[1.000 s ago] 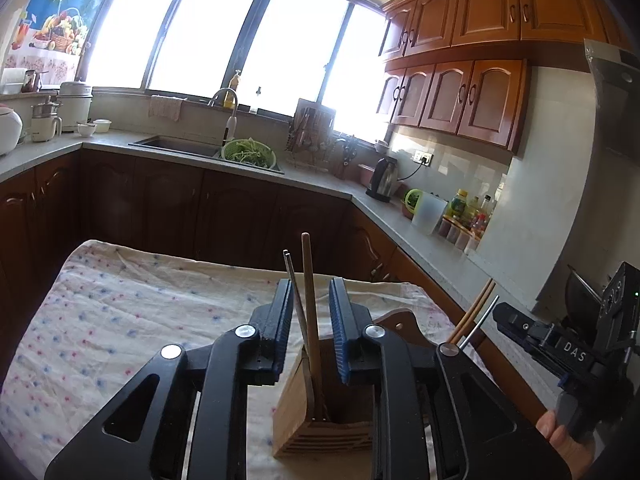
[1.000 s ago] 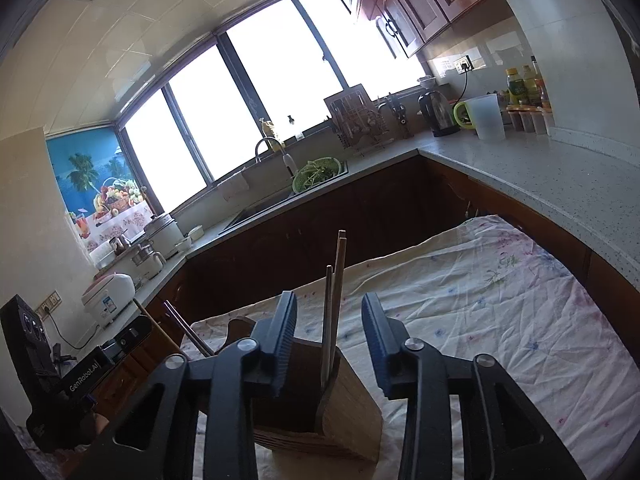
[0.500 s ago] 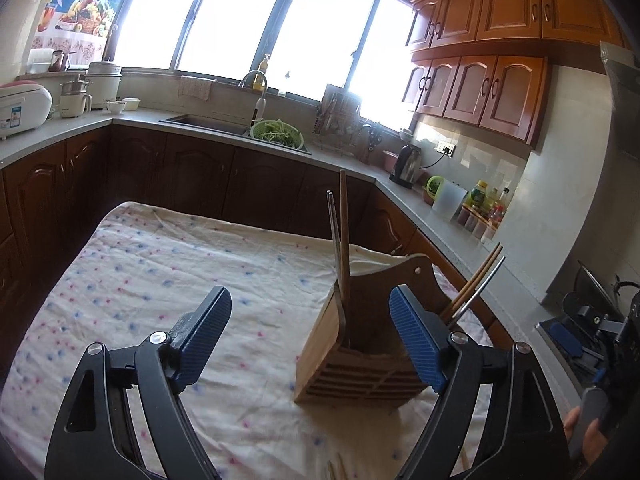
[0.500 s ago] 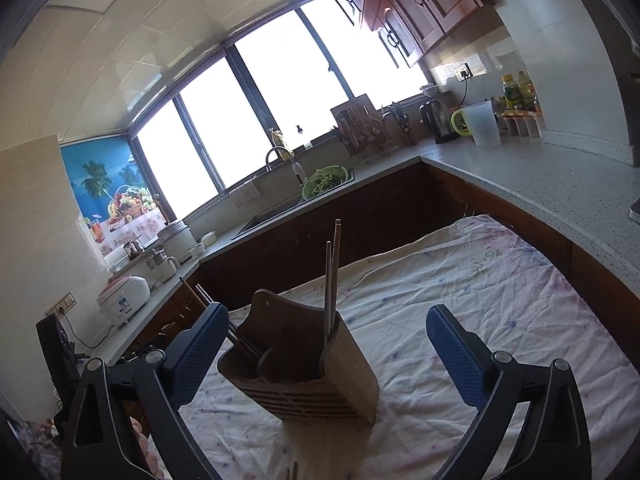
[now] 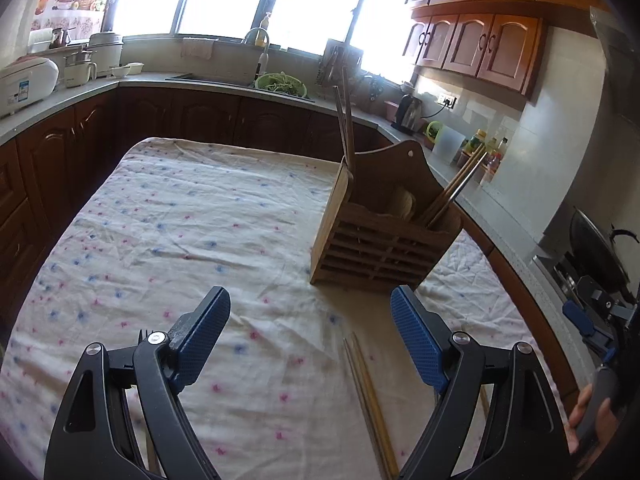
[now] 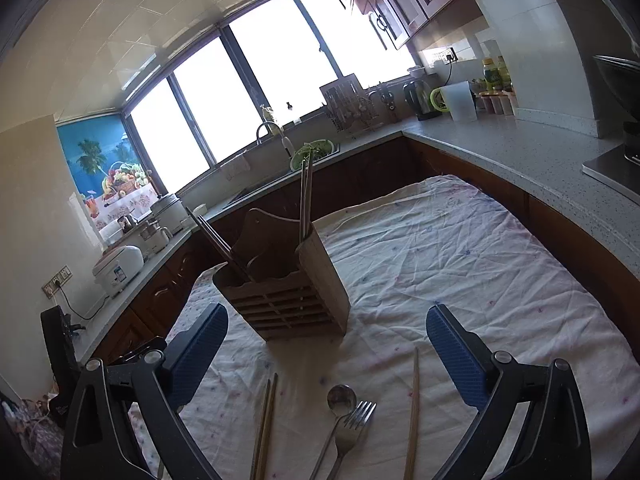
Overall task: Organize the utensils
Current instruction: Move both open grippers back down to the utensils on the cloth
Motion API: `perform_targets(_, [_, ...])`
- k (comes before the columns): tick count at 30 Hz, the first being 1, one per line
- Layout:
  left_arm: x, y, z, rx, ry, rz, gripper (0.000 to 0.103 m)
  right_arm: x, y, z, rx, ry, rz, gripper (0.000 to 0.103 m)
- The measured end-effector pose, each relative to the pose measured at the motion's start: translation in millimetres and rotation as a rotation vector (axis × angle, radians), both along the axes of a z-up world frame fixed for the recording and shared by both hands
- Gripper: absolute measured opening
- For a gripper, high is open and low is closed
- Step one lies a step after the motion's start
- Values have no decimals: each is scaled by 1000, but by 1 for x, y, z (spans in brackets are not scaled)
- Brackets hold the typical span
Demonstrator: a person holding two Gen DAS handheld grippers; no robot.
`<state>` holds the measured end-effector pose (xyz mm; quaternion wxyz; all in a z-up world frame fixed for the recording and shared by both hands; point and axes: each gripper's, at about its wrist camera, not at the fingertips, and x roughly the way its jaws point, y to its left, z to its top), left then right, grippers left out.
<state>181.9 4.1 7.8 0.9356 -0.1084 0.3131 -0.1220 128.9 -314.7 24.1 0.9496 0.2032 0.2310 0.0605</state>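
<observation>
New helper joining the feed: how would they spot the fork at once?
Start at the slatted wooden utensil holder on the flowered tablecloth. On the cloth nearer the camera lies the silver metal fork, beside a silver spoon and between wooden chopsticks; it alone has tines.

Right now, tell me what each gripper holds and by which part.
Nothing. The left gripper and right gripper are both open and empty, above the tablecloth; chopsticks stand in the wooden holder.

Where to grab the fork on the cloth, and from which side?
Take the fork by its slim handle, below the tines. It lies flat on the cloth with the spoon close beside its handle, so come from straight above, fingers straddling the handle; the open right gripper looks nearest.
</observation>
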Motion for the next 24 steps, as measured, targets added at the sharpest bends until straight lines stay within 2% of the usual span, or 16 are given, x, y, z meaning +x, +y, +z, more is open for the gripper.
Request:
perform_targets(12, [-25,-3,-32,24,109,-29,84,-31,19,-26,-11,69,56,101])
perform_targets(21, [-19,-24,-48,74,184,-81,84,-31,25,-40,-30,122,67,101])
perform_targets(24, [-16,-28,-52,87,203,-93,81,-31,23,-46,-27,142,64,100])
